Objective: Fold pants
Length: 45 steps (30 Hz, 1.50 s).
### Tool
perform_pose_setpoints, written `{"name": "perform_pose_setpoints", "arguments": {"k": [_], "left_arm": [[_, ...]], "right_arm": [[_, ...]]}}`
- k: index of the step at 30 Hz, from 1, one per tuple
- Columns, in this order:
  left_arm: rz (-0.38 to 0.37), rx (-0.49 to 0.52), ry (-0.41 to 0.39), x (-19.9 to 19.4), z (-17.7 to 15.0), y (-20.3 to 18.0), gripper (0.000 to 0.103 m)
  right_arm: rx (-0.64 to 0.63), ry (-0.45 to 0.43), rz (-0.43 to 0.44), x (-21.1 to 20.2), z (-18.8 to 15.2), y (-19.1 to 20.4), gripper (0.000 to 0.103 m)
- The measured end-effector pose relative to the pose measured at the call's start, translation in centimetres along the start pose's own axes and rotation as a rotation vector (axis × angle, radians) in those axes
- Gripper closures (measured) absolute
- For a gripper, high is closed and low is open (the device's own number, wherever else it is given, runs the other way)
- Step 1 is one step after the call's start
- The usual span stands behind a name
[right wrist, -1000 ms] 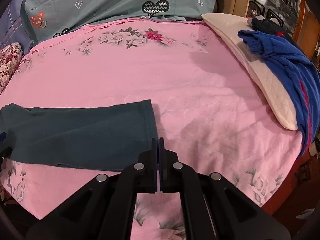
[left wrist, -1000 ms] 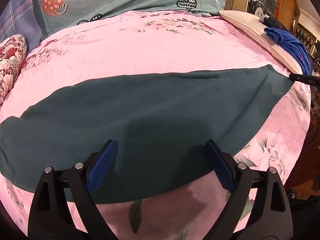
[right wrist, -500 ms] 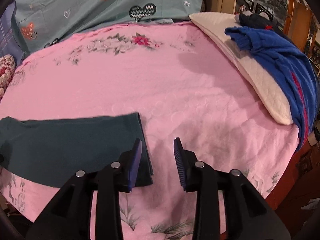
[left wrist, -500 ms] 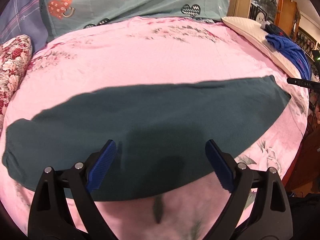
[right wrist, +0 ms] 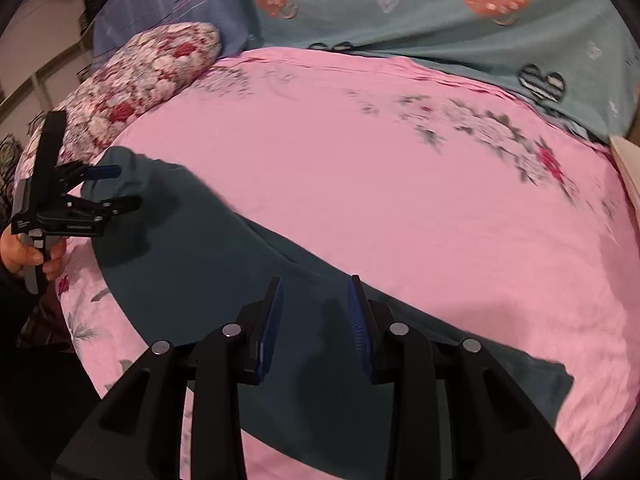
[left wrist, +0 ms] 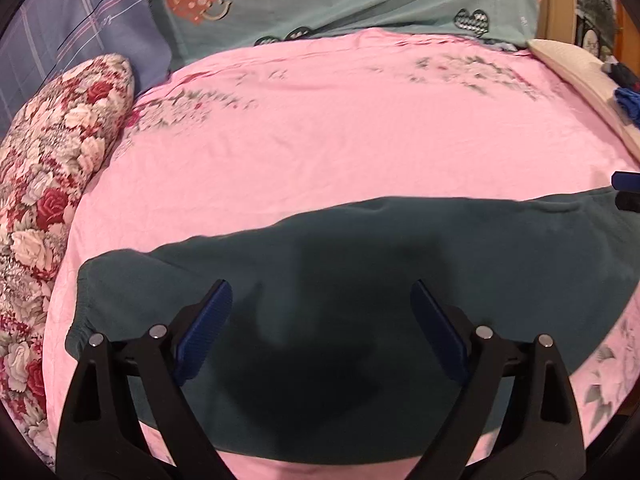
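Floral pillow [left wrist: 48, 184] at far left on the pink bedsheet [left wrist: 340, 136]. Dark teal pants [left wrist: 360, 288] spread flat across the sheet's near half. Left gripper [left wrist: 320, 292] poised over the waistband end, jaws wide, empty. Right gripper [right wrist: 316, 288] above the legs, jaws just opened partway, gripping nothing.
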<state>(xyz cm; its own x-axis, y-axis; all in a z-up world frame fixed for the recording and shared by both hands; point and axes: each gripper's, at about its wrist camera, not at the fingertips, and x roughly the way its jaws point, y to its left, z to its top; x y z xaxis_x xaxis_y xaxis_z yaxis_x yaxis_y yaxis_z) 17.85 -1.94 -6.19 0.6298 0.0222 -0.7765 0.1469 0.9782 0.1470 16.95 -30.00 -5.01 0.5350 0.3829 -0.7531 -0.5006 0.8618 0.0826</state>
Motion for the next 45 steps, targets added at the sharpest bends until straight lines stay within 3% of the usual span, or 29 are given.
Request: {"name": "perform_pose_setpoints", "arguments": {"k": [6,12,15,19,23,28,30,32,34,35,37,41,43,45], "left_arm": [[0.036,-0.036,0.035,1.4,-0.7,2.5,0.011],[0.008,-0.103,0.075,2.5,-1.5,5.2,0.009],[-0.007,-0.109,0.077,2.6,-1.6,5.4,0.008],[-0.019,-0.109,0.064,2.0,-2.0,6.1,0.008],[-0.017,-0.11,0.045,1.7,-1.8,6.8,0.009],[-0.045,-0.073,0.047,3.2,-0.6,5.7,0.009],[-0.068,-0.082,0.058,3.6,-0.7,5.8,0.009],[-0.101,-0.12,0.068,3.8,-0.9,6.5,0.008],[-0.102,-0.144,0.071,3.9,-1.1,7.1,0.008],[-0.098,-0.144,0.069,3.8,-1.2,7.1,0.008],[-0.089,-0.137,0.069,3.5,-1.4,7.0,0.008],[-0.088,-0.131,0.071,3.0,-2.0,7.4,0.008],[-0.094,-0.134,0.08,3.1,-2.0,7.5,0.008],[-0.086,-0.13,0.086,3.3,-2.0,7.4,0.007]], "right_arm": [[-0.136,0.042,0.089,5.9,5.1,6.1,0.069],[-0.09,0.084,0.268,11.0,10.6,8.7,0.069],[-0.073,0.15,0.33,13.8,12.3,10.4,0.069],[-0.157,0.254,0.431,14.8,10.8,13.3,0.068],[-0.3,0.266,0.485,13.0,8.3,16.3,0.067],[-0.202,0.238,0.503,13.5,10.0,14.9,0.067],[-0.122,0.244,0.55,14.3,11.0,13.8,0.061],[-0.062,0.27,0.591,15.6,11.6,13.3,0.059],[0.02,0.331,0.654,17.3,12.1,12.9,0.056],[0.067,0.354,0.684,18.0,12.3,12.7,0.049],[0.179,0.391,0.734,19.7,12.5,12.2,0.049],[0.24,0.38,0.733,20.8,13.7,12.9,0.049],[0.242,0.326,0.666,20.9,14.7,13.4,0.054],[0.264,0.256,0.584,20.6,15.1,12.6,0.079]]}}
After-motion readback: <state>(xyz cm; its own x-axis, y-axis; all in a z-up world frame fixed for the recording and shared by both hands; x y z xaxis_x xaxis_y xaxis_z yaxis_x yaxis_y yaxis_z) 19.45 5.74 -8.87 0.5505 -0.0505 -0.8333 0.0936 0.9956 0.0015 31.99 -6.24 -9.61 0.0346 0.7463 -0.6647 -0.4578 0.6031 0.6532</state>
